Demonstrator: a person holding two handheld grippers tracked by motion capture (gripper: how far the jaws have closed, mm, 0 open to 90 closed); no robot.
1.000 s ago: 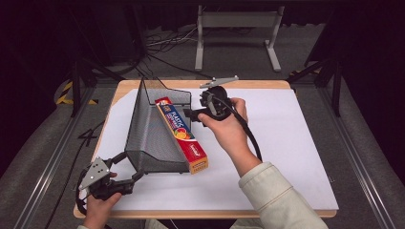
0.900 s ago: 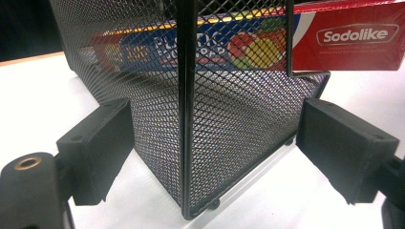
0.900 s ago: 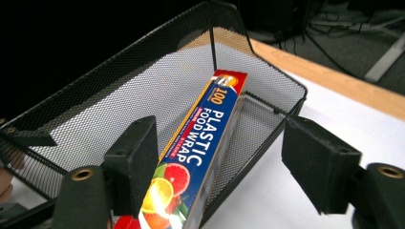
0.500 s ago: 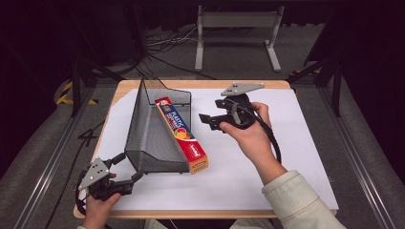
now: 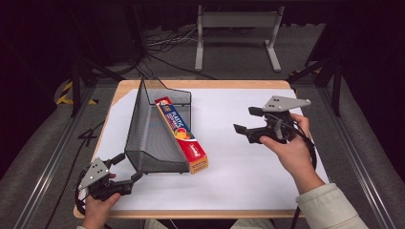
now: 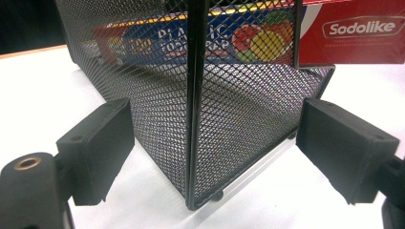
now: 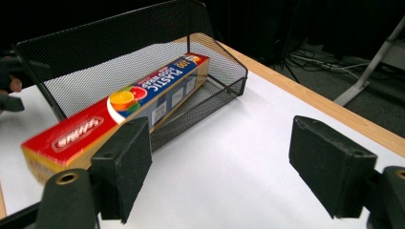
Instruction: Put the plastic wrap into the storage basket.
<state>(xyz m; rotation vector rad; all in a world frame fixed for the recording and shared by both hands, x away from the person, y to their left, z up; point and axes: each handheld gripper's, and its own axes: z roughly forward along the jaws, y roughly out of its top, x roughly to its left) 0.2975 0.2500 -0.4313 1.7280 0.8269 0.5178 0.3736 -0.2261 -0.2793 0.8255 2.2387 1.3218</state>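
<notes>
A black mesh basket (image 5: pixel 152 136) lies on the white sheet, left of centre. In it lies a long box of plastic wrap (image 5: pixel 184 136), whose red end sticks out over the basket's low near rim. My left gripper (image 5: pixel 128 167) is open at the basket's near left corner. In the left gripper view the basket's corner post (image 6: pixel 193 109) stands between the jaws, which do not touch it, with the box (image 6: pixel 353 33) behind. My right gripper (image 5: pixel 245 119) hovers right of the box. Its jaws have just been opening and hold nothing. The right gripper (image 7: pixel 219 162) looks at the box (image 7: pixel 133 102) and basket (image 7: pixel 95 52).
The wooden table (image 5: pixel 205 84) carries a white sheet (image 5: pixel 239 181) with bare room right of the basket. A metal stand (image 5: pixel 236 33) and cables lie on the floor behind. The hand that holds the left gripper shows at the left edge (image 7: pixel 9 86) of the right gripper view.
My right gripper has moved to the right, away from the box, and its jaws stand wider apart. The left gripper, basket and box have stayed where they were.
</notes>
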